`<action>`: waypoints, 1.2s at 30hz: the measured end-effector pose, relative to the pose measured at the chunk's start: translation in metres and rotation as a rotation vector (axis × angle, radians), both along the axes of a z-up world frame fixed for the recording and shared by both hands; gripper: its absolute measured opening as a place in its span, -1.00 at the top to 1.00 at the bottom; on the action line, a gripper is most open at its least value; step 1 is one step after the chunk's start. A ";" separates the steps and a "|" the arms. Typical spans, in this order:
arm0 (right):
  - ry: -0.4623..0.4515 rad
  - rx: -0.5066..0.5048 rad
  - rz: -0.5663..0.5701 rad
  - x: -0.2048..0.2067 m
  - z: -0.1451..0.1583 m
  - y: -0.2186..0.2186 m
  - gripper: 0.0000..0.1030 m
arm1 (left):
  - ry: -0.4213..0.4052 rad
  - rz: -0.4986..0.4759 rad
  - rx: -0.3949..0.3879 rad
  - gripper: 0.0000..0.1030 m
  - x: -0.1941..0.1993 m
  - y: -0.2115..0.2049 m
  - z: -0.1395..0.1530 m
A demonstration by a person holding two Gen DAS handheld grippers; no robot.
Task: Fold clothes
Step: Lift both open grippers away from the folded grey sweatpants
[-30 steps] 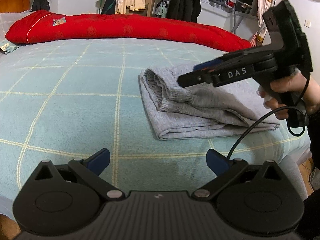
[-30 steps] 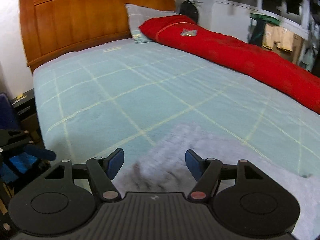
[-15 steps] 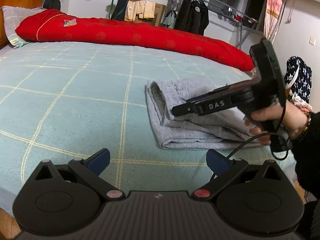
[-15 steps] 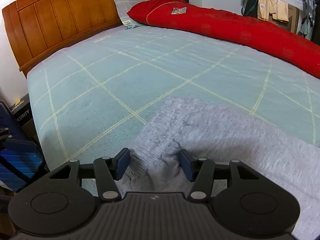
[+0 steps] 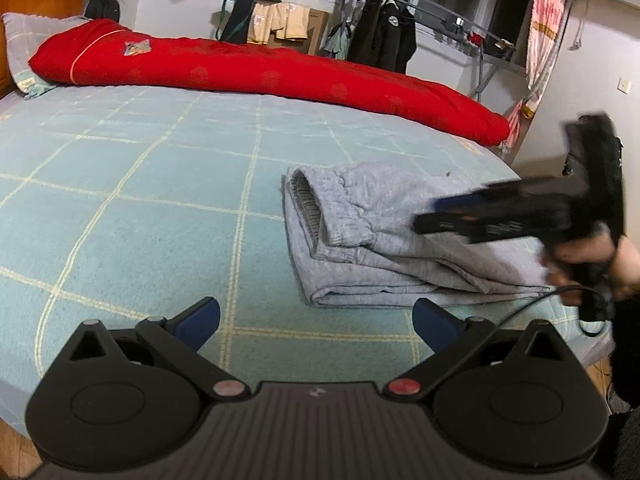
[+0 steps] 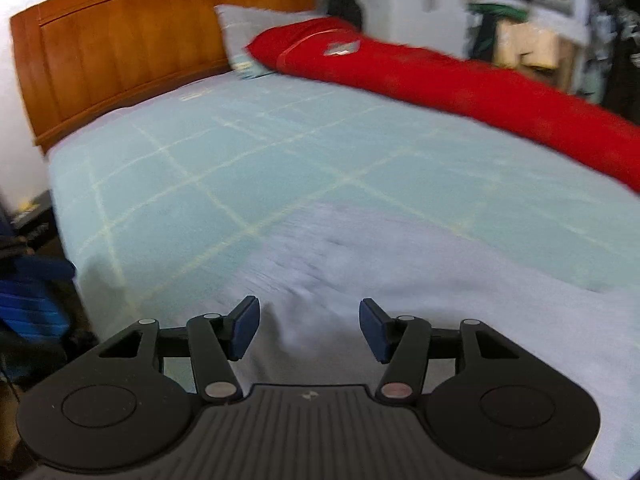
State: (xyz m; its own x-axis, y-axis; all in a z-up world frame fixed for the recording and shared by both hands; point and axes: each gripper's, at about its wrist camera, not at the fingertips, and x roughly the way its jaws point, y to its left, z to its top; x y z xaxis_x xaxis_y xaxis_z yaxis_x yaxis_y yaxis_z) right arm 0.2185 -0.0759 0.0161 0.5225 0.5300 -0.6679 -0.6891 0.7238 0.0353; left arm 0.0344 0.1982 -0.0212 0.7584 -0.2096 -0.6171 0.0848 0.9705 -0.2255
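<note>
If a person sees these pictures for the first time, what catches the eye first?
First the long red quilt along the far side of the bed. Next the folded grey trousers near the bed's near edge, with the right tongs open above them.

A bedroom with a large bed [image 5: 160, 184] as its centre, covered in a pale green sheet crossed by thin yellow lines. At the head of the bed stands a wooden headboard [image 6: 120, 52] against a white wall, with a grey pillow [image 6: 248, 36] leaning on it. A long red quilt [image 5: 260, 76] lies rolled along the far side of the bed. Beyond the bed, dark jackets [image 5: 380, 40] and yellow shorts [image 5: 280, 26] hang on a rack below a window. A patterned curtain [image 5: 540, 32] hangs past the foot of the bed, beside a white wall.
</note>
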 end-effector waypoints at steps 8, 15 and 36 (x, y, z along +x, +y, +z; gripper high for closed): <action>0.074 -0.027 -0.293 -0.016 -0.038 -0.117 -0.19 | -0.010 -0.102 0.022 -0.97 0.029 -0.032 0.008; 0.084 0.063 -0.318 -0.059 -0.039 -0.150 -0.20 | -0.047 -0.225 0.045 -0.98 0.066 -0.076 0.014; -0.135 -0.129 -0.398 -0.095 -0.054 -0.182 -0.52 | 0.051 -0.211 -0.064 -0.98 0.118 -0.099 -0.013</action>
